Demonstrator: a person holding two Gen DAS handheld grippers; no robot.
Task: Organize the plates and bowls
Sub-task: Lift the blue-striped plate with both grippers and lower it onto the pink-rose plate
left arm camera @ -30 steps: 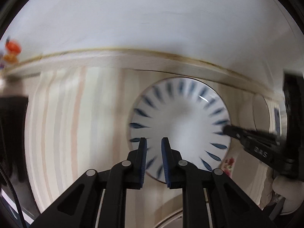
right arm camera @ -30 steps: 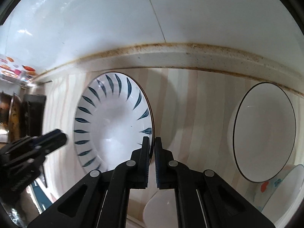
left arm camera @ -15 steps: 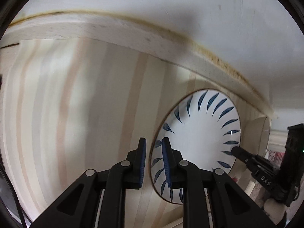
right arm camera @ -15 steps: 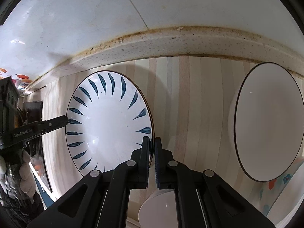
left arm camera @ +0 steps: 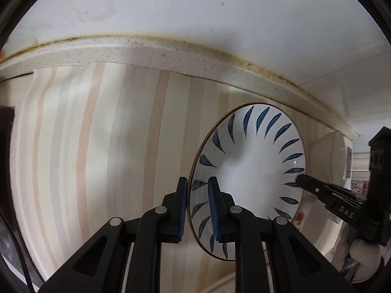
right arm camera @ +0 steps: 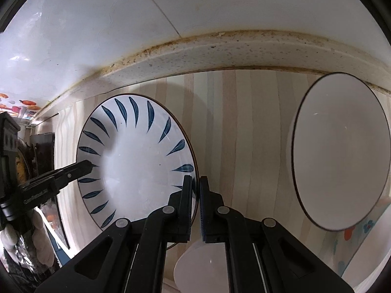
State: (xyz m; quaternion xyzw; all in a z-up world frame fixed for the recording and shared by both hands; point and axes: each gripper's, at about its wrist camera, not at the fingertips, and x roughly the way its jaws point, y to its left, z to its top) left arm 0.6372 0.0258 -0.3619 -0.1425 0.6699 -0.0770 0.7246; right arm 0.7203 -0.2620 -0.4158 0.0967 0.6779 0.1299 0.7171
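Left wrist view. Left gripper: jaws astride the left rim of the leaf bowl, closed on it with a gap on the inner side, so grip perhaps partial. Bowl: mid-right of scene, over the striped mat, near the far ledge. Right gripper: tips at the bowl's right rim. Pale dish just beyond, partly hidden.

Right wrist view. Right gripper: jaws pinched on the bowl's right rim. Left gripper: tips on the left rim. Black-rimmed bowl: far right, well apart. White dish: near, under the jaws. Floral item: lower right, too blurred to identify.

Risks. Uneven pull between the two holds: rim slipping from the looser left jaws, bowl tipping or dropping. Glazed rim, thin bite: slide likely under twist. White dish beneath: chip on descent. Ledge behind: knock if pushed farther.
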